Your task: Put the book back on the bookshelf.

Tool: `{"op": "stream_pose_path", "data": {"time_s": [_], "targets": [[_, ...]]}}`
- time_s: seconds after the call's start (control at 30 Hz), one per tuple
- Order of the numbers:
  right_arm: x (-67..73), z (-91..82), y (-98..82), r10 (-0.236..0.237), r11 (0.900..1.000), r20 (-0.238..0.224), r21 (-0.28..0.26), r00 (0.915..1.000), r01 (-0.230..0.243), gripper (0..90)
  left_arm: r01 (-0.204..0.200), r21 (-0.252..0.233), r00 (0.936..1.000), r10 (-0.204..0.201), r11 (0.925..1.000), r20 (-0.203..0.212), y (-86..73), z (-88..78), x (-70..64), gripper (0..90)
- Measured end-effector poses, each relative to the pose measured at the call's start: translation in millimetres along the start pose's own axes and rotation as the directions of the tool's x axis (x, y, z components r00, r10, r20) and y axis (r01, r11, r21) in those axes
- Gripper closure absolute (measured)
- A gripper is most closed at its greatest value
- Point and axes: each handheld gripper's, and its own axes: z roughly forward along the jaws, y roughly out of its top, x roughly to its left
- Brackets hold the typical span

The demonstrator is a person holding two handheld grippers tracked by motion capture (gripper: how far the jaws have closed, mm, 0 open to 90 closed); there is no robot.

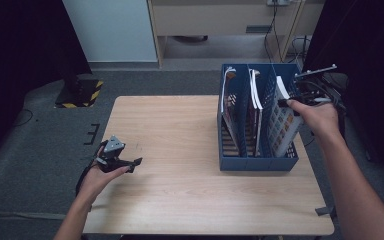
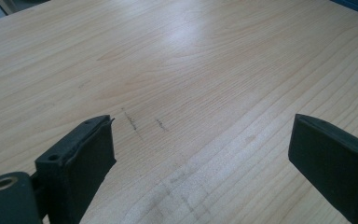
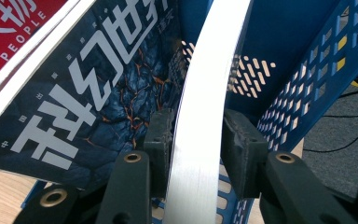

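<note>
Grey carpet floor (image 1: 40,150), wooden table (image 1: 180,195), pale cabinet (image 1: 210,20), possibly dark curtains (image 1: 20,45)

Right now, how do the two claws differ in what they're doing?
The left claw hangs open above the bare table, nothing between its jaws. The right claw is raised at the blue rack, its jaws around a magazine's white page edge. Both are hand-held, with black jaws.

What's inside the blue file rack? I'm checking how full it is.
The blue file rack has three compartments, each holding a magazine; the right gripper straddles the rightmost magazine. The compartment floors are hidden.
</note>
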Motion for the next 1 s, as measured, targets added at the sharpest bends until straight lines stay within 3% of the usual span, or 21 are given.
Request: {"op": "stream_pose_path", "data": {"time_s": [0.47, 0.67, 1.0], "targets": [[0.7, 4.1, 2.5, -0.009, 1.0, 0.017, 0.013, 0.9998, 0.009, 68.4, -0.001, -0.001, 1.0, 0.001, 1.0, 0.0, 0.1, -0.1, -0.2, 6.5], [1.0, 3.0, 1.5, -0.014, 1.0, 0.043, 0.01, 0.999, 0.013, 73.6, -0.001, -0.002, 1.0, 0.001, 1.0, 0.0, 0.3, -0.3, 0.1, 6.5], [0.4, 2.9, -0.4, -0.014, 1.0, 0.098, -0.014, 0.9951, 0.016, 74.3, 0.0, -0.003, 1.0, 0.0, 1.0, -0.001, 0.6, -0.8, 0.7, 6.5]]}}
